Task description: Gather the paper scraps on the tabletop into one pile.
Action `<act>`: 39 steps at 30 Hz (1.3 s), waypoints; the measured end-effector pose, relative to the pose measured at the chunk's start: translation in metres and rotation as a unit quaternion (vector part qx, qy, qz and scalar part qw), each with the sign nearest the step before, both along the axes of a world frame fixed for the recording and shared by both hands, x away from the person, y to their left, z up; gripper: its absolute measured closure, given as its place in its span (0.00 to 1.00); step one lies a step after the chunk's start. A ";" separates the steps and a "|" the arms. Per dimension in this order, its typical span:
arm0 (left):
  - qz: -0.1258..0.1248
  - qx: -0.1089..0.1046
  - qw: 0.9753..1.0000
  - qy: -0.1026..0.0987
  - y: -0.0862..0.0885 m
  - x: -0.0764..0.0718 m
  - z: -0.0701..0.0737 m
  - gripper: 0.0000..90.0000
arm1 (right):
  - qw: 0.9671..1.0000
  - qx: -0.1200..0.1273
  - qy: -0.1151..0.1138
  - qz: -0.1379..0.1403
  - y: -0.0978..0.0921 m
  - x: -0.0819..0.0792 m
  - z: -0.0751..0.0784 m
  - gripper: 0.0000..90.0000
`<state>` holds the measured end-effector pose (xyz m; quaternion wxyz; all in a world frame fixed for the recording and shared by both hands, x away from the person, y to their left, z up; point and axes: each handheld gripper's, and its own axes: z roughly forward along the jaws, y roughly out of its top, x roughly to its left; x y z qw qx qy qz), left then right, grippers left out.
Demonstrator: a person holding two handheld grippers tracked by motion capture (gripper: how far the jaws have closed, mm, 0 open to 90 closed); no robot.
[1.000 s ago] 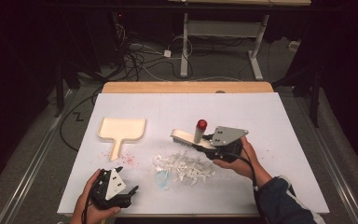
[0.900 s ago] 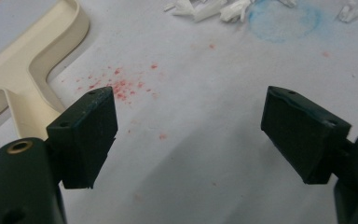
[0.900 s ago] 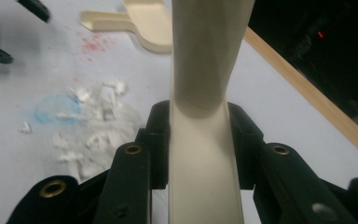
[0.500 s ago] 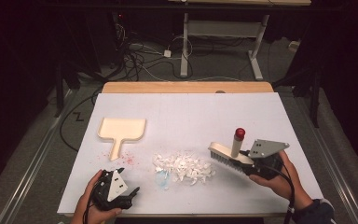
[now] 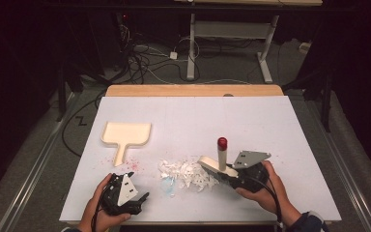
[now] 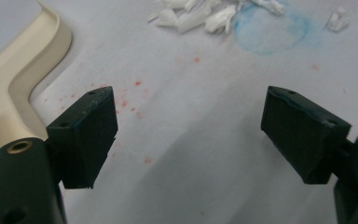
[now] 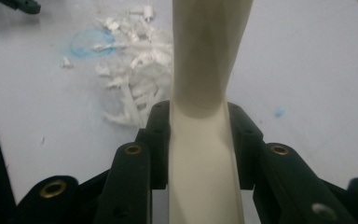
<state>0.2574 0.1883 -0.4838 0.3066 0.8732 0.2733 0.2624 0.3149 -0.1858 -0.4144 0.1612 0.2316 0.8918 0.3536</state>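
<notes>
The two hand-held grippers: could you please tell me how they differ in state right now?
The left hand-held gripper has its jaws wide apart and holds nothing; the right hand-held gripper is shut on the brush handle. The left is near the dustpan; the right is beside the white scraps. Both are black and hand-held.

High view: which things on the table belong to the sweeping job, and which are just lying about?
In the job:
brush, clamped in the right gripper
white paper scraps
dustpan
left gripper, open and empty

Lying about:
cables on the floor
table frame beyond
</notes>
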 end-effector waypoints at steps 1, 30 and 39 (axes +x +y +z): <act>0.000 0.000 1.000 0.000 0.000 0.000 0.000 0.19 | 1.000 0.006 -0.003 0.005 0.003 0.001 0.001 0.75; 0.062 -0.060 0.996 -0.031 0.040 -0.012 0.013 0.19 | 0.988 0.069 0.053 0.124 0.107 -0.027 -0.014 0.75; 0.042 -0.046 0.998 -0.021 0.029 -0.010 0.009 0.19 | 0.995 0.052 0.035 0.080 0.101 -0.003 -0.016 0.75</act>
